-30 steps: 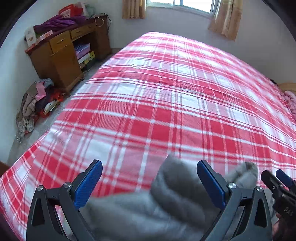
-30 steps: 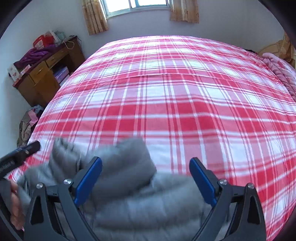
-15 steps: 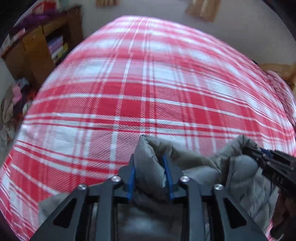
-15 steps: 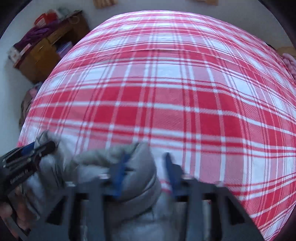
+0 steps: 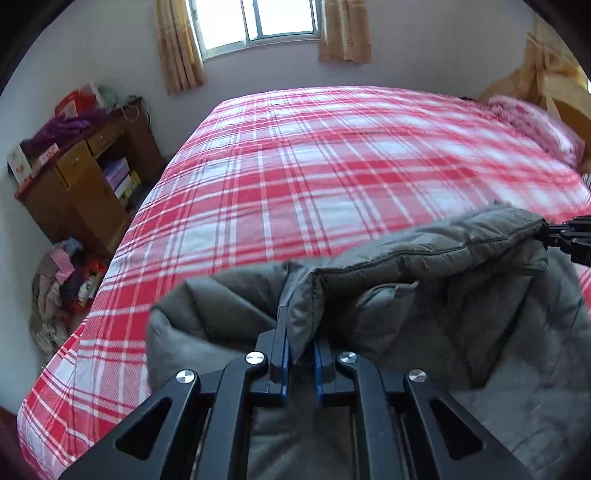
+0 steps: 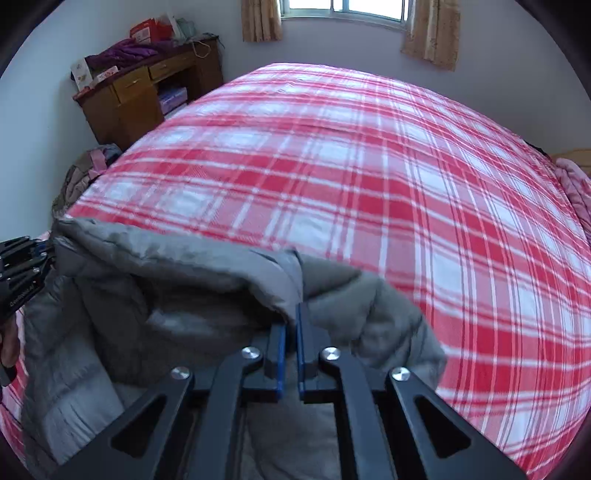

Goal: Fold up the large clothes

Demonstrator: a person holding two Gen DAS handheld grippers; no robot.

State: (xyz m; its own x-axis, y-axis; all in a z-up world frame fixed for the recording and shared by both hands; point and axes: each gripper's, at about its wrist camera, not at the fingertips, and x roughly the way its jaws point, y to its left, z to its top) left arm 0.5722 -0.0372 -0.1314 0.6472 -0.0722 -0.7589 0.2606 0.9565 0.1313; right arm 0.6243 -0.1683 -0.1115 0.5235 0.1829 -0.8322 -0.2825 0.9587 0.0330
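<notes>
A grey padded jacket (image 5: 424,266) hangs bunched over the near edge of the red plaid bed (image 5: 332,155). My left gripper (image 5: 300,328) is shut on a fold of its edge and holds it up. My right gripper (image 6: 290,321) is shut on another part of the same edge of the jacket (image 6: 177,280). The hem is stretched between the two. The right gripper (image 5: 569,240) shows at the right edge of the left wrist view, and the left gripper (image 6: 22,262) at the left edge of the right wrist view.
A wooden desk (image 5: 85,181) piled with clothes and boxes stands left of the bed. A heap of clothes (image 5: 59,280) lies on the floor beside it. A pink blanket (image 5: 532,125) lies at the bed's far right. A curtained window (image 5: 258,22) is behind.
Both grippers went from open to shut on the jacket's edge. They have since lifted it and drawn apart, so the hem is stretched between them above the bed.
</notes>
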